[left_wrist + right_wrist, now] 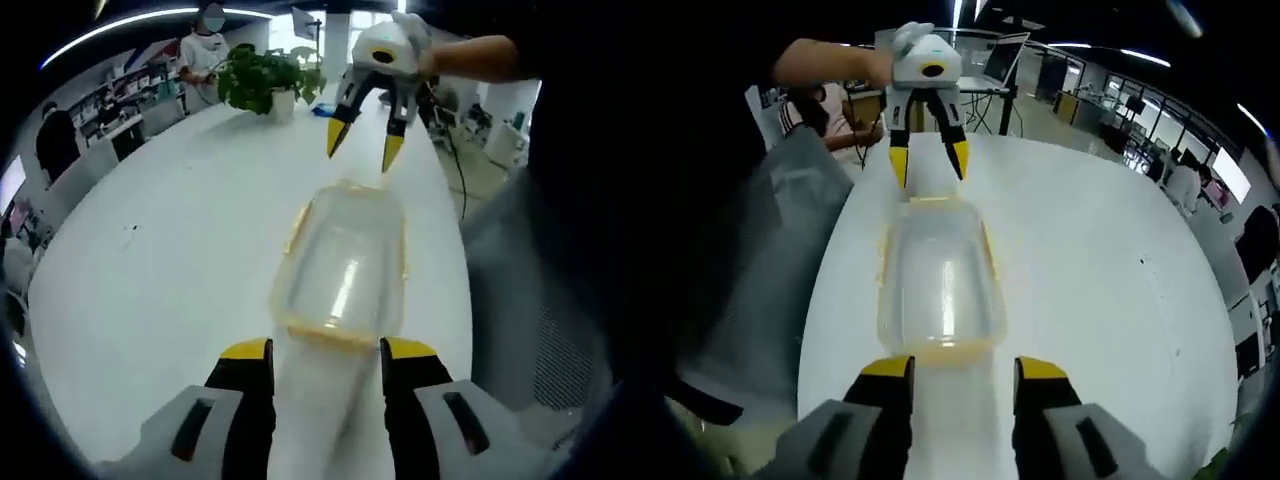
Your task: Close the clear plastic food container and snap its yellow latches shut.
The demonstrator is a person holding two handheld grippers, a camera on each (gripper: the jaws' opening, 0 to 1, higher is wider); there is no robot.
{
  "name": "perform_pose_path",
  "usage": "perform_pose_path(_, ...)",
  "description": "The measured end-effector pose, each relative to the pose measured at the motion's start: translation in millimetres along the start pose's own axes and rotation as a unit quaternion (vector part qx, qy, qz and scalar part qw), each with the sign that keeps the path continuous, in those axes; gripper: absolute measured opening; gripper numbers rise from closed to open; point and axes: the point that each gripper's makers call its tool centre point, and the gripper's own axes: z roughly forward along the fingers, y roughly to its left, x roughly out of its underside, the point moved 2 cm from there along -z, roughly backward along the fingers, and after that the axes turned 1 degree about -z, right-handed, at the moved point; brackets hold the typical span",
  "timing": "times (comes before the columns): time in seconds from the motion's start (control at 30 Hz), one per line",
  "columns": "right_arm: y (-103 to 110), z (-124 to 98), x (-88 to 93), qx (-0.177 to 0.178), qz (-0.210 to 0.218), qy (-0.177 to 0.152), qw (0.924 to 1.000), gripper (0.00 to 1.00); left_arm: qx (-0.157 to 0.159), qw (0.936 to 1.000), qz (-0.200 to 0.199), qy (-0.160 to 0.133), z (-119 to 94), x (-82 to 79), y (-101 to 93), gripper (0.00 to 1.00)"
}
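We've got the clear container point(345, 265) on the white worktop point(160, 290), right between our left hand-held gripper point(325, 362) and right hand-held gripper point(962, 378), both spread and empty. It looks light, thin and slippery, so press down on the yellow latches point(340, 335) at the rim, not the flexy walls.

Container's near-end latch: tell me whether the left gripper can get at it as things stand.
Probably yes. The left gripper is open, its jaws pointing at the near end of the clear container on the white table, with nothing between. The right gripper hangs open at the far end, out of the way.
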Motion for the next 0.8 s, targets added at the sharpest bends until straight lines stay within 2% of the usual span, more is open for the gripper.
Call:
perform_pose_path(0.17, -1.5, 1.2, 3.5, -0.002, 0.001, 0.006, 1.0, 0.33, -0.001, 0.9999, 0.01, 0.004, 0.9, -3.5, -1.4, 0.42)
perform_pose_path(0.27, -0.6, 1.7, 0.3, -0.005, 0.007, -0.002, 1.0, 0.33, -0.006, 0.9999, 0.01, -0.001, 1.2, -9.2, 1.0, 0.43)
perform_pose_path(0.33, -0.1, 4.7, -4.7, -0.007, 0.01, -0.009, 0.9999, 0.33, -0.008, 0.9999, 0.006, -0.008, 5.5, -14.9, 2.0, 0.43)
perform_pose_path(0.43, 3.4, 12.3, -19.4, -0.014, 0.013, -0.024, 0.9995, 0.34, -0.007, 0.9999, 0.011, 0.003, 17.9, -21.0, -1.6, 0.47)
perform_pose_path(0.57, 6.5, 21.9, -30.1, -0.02, -0.002, -0.023, 0.9995, 0.34, 0.004, 0.9997, 0.023, 0.0, 27.5, -32.7, -9.2, 0.41)
perform_pose_path(0.7, 8.7, 32.0, -40.8, -0.026, -0.013, -0.022, 0.9993, 0.33, 0.008, 0.9996, 0.025, -0.012, 37.1, -44.8, -11.7, 0.4)
perform_pose_path(0.8, 9.4, 38.8, -47.4, -0.028, -0.02, -0.023, 0.9992, 0.33, 0.023, 0.9993, 0.024, -0.014, 42.4, -50.2, -17.0, 0.39)
